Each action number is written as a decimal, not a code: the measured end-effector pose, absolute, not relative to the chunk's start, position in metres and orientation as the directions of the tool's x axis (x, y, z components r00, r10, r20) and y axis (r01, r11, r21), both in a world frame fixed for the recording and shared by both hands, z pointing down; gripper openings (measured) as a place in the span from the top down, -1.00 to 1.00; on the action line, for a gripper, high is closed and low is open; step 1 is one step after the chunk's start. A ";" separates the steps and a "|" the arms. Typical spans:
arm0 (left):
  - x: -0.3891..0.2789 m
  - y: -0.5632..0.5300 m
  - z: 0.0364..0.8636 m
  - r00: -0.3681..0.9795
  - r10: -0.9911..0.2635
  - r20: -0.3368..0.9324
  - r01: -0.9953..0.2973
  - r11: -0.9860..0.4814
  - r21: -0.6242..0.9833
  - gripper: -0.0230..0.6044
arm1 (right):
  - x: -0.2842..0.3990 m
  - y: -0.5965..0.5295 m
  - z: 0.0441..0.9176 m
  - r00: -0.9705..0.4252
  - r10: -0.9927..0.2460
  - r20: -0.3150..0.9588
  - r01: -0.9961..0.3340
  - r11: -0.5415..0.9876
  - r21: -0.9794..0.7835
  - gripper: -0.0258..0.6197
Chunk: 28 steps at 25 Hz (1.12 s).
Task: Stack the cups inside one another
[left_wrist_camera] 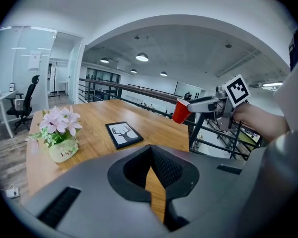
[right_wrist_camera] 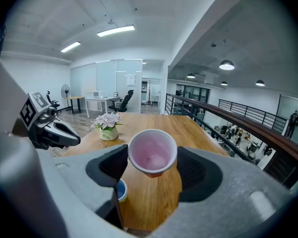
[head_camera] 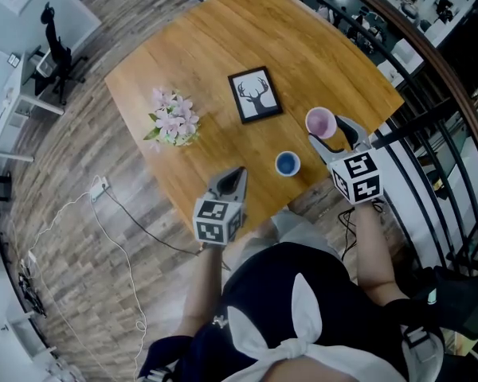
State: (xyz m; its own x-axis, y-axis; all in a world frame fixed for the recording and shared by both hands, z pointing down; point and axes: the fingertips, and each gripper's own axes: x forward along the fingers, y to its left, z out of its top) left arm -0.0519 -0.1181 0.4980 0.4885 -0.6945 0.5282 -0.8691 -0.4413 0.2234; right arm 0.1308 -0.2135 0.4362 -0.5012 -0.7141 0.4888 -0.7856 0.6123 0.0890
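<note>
Wide wooden table [head_camera: 223, 62] beside a railing [head_camera: 430, 62]. Over its near edge, right tool [head_camera: 328, 134] clamped on both sides of a red cup [head_camera: 321, 122], held clear of the wood. Near it, left tool [head_camera: 237, 171], tips pressed together, nothing between them. Farther in on the table, framed deer picture [head_camera: 255, 95] lying flat. Left of that, small pot of pink flowers [head_camera: 174, 122]. Red cup upright, mouth up, pale pink inside. Blue cup [head_camera: 287, 164] standing on the table between the two tools, close to the red cup but apart from it.
</note>
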 end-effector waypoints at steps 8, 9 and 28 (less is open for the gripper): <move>-0.059 -0.102 0.500 0.497 -0.690 0.526 -0.864 -0.446 0.232 0.87 | 0.108 -0.191 0.437 -0.525 -0.697 0.488 -0.768 0.635 0.080 -0.03; -0.060 -0.100 0.501 0.498 -0.689 0.527 -0.864 -0.447 0.233 0.87 | 0.105 -0.188 0.437 -0.529 -0.694 0.489 -0.766 0.639 0.078 -0.03; -0.070 -0.093 0.503 0.515 -0.688 0.510 -0.853 -0.467 0.232 0.87 | 0.076 -0.152 0.449 -0.565 -0.641 0.520 -0.732 0.680 0.043 -0.03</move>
State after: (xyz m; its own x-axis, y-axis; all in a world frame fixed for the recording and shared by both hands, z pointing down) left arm -0.0695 -0.0929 0.5027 0.5153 -0.6884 0.5105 -0.8534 -0.4668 0.2321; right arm 0.0757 -0.1522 0.4494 -0.5648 -0.6410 0.5197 -0.7320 0.6800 0.0431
